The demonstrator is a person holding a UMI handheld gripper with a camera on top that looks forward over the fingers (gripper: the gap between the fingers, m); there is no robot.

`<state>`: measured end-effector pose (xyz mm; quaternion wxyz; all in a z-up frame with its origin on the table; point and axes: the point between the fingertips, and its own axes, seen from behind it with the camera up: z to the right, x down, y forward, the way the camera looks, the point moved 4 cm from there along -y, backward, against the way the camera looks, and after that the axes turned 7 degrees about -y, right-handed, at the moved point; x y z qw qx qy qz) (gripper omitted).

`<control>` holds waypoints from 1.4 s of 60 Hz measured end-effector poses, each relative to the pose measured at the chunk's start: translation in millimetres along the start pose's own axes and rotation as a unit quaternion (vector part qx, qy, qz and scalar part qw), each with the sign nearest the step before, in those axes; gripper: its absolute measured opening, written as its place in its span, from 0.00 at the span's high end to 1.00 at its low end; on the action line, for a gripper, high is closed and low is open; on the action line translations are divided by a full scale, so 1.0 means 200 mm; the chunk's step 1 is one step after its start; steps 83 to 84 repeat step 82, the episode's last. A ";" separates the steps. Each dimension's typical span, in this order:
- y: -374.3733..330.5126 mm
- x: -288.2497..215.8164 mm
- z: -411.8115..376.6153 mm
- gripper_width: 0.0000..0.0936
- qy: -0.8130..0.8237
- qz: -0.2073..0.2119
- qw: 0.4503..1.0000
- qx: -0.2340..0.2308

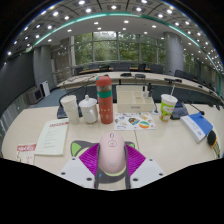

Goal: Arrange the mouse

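Observation:
A pale pink computer mouse (111, 152) lies lengthwise between my two fingers, its nose pointing away from me over the beige table (165, 142). The magenta pads (87, 157) press against both of its sides, so my gripper (111, 160) is shut on the mouse. Its rear end is hidden below, between the fingers. Whether the mouse rests on the table or hangs just above it, I cannot tell.
Beyond the fingers stand a tall red bottle (104, 100), a white cup (70, 106), a metal cup (88, 110) and a green-lidded cup (168, 106). A colourful leaflet (135, 121) lies ahead, papers (50, 137) to the left, a blue object (197, 125) and a dark mouse (213, 140) to the right.

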<state>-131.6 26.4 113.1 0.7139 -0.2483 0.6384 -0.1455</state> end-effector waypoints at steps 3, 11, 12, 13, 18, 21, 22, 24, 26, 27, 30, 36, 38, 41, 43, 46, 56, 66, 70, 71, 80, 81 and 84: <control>0.09 0.07 -0.09 0.63 -0.003 -0.015 1.000 -0.002; 0.28 0.21 -0.21 0.63 -0.002 -0.045 0.999 0.003; 0.30 0.22 -0.22 0.62 -0.001 -0.047 0.999 0.003; 0.31 0.23 -0.23 0.62 -0.001 -0.050 0.999 0.003; 0.36 0.30 -0.26 0.57 0.002 -0.068 0.998 -0.003; 0.37 0.32 -0.28 0.52 0.000 -0.070 0.998 -0.005; 0.37 0.32 -0.28 0.50 -0.002 -0.067 0.998 -0.005; 0.35 0.32 -0.29 0.46 -0.005 -0.068 0.998 -0.009; 0.33 0.31 -0.29 0.36 -0.007 -0.072 0.997 -0.011; 0.32 0.31 -0.29 0.27 -0.008 -0.072 0.997 -0.013; 0.26 0.29 -0.30 0.08 -0.013 -0.070 0.997 -0.014; 0.05 0.22 -0.27 0.08 -0.023 -0.055 0.998 0.002; -0.03 0.19 -0.27 0.09 -0.024 -0.053 0.998 0.003; -0.18 0.15 -0.28 0.09 -0.021 -0.046 0.999 0.004; -0.28 0.14 -0.29 0.09 -0.018 -0.043 0.999 0.005; -0.44 0.12 -0.30 0.09 -0.018 -0.037 0.999 0.006; -0.97 0.15 -0.33 0.08 -0.012 -0.015 1.000 0.014; -1.46 0.26 -0.33 0.08 -0.012 0.000 0.999 0.038; -1.60 0.31 -0.34 0.08 -0.005 -0.001 0.999 0.038; -1.64 0.33 -0.33 0.08 -0.005 0.000 0.999 0.040; -1.84 0.36 -0.28 0.09 -0.003 0.015 0.998 0.064; -1.85 0.36 -0.27 0.09 -0.002 0.017 0.998 0.065; -1.87 0.36 -0.27 0.09 -0.001 0.019 0.998 0.065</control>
